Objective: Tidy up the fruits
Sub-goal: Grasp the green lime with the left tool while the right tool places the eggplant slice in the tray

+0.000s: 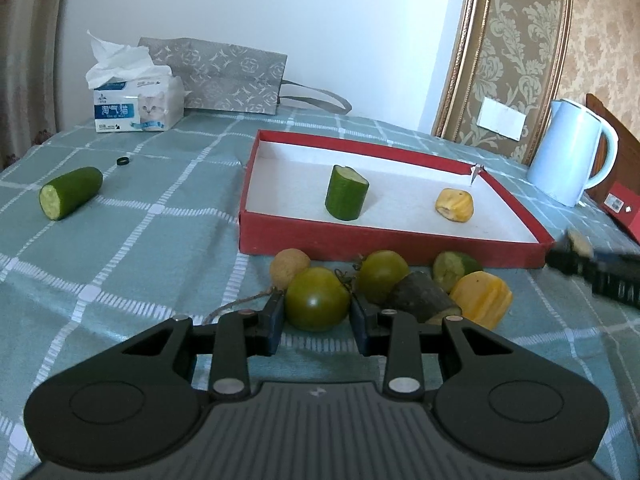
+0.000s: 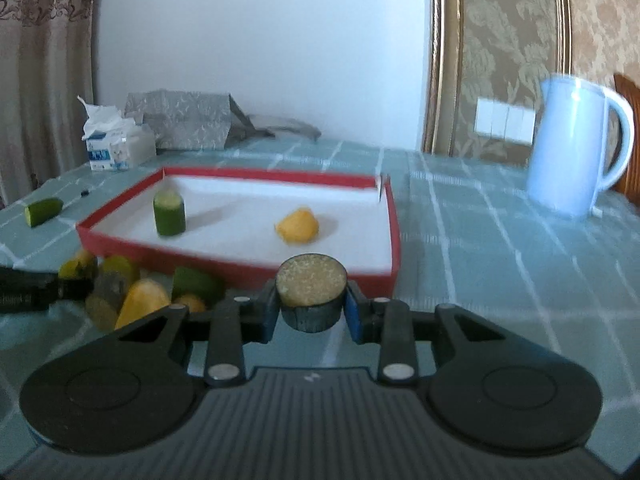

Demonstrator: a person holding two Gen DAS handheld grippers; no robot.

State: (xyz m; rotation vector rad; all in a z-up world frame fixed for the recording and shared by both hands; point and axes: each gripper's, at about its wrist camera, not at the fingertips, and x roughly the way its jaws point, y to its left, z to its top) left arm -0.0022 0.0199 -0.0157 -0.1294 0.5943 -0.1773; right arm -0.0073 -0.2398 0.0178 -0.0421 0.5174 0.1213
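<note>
Cucumber half [image 1: 70, 193]: lies on its side on the checked counter [image 1: 152, 240], far left, well apart from the other fruit, cut face toward the camera.
Tissue pack [image 1: 138, 108]: at the back left of the counter, just beside a grey patterned bag [image 1: 224, 76].
Left gripper [image 1: 317, 312]: its jaws stand apart, one on each side of a green tomato [image 1: 317, 299]; whether the pads touch it I cannot tell.
Fruit pile: on the counter just in front of the red box, holding the green tomato, a second green tomato [image 1: 382, 276], a tan round fruit [image 1: 289, 266], a dark cut chunk [image 1: 424, 298], a green cut piece [image 1: 454, 268] and a yellow piece [image 1: 484, 298].
Red box [image 1: 392, 242]: shallow, white inside, mid-counter; a cucumber chunk [image 1: 346, 193] stands upright in it, and a yellow fruit piece [image 1: 455, 205] lies to its right, apart from it.
Right gripper [image 2: 312, 306]: clamped on a dark-skinned round slice [image 2: 312, 294], pale grainy cut face upward, held near the box's front wall toward its right corner.
Kettle [image 2: 576, 148]: pale blue, on the far right of the counter, well apart from the box.
</note>
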